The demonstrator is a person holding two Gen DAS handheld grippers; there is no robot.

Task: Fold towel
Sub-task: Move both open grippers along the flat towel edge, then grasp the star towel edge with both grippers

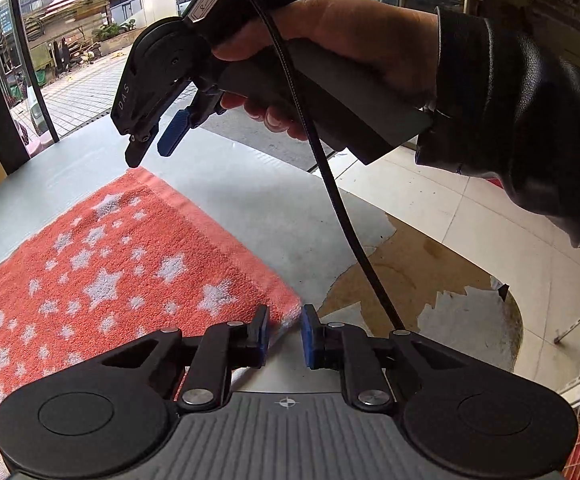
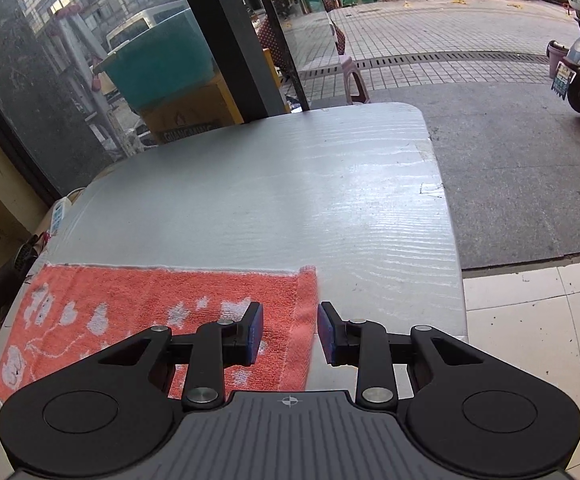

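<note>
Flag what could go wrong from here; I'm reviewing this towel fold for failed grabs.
1. Only a corner tip of the towel lies between the open jaws of the left gripper; closing there may pinch too little and slip.
2. The right gripper, also open, straddles just the hem, so the two corners could lift unevenly.
3. The black cable hangs close to the left gripper and might snag.

Black claw [image 1: 284, 336] with blue pads, black leather sleeve [image 1: 522, 120]
</note>
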